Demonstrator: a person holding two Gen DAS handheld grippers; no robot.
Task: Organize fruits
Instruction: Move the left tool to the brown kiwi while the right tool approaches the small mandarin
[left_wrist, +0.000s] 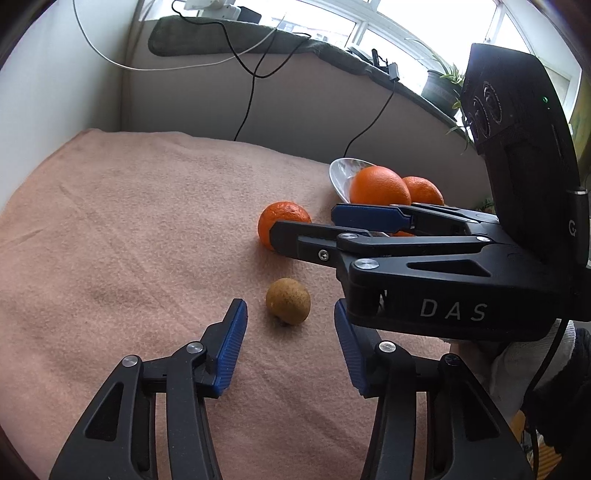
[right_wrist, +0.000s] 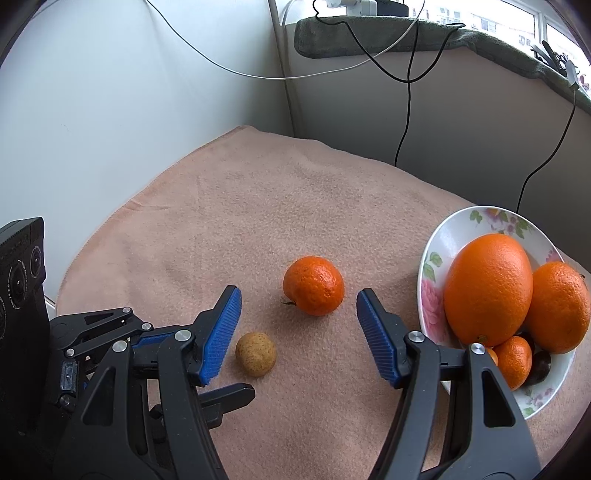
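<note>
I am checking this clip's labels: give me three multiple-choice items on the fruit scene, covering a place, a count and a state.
1. Where does the small brown fruit lie?
A in the bowl
B on the cloth
C on the windowsill

2. How many fruits lie loose on the cloth?
A two
B four
C none

3. The right gripper is
A shut on an orange
B open
C shut on the bowl

Answers:
1 B, it rests on the pink cloth.
2 A, the brown fruit and the small orange.
3 B, its pads touch nothing.

home: windowsill (left_wrist: 332, 48) houseplant (left_wrist: 443, 79), floral bowl (right_wrist: 476, 221)
</note>
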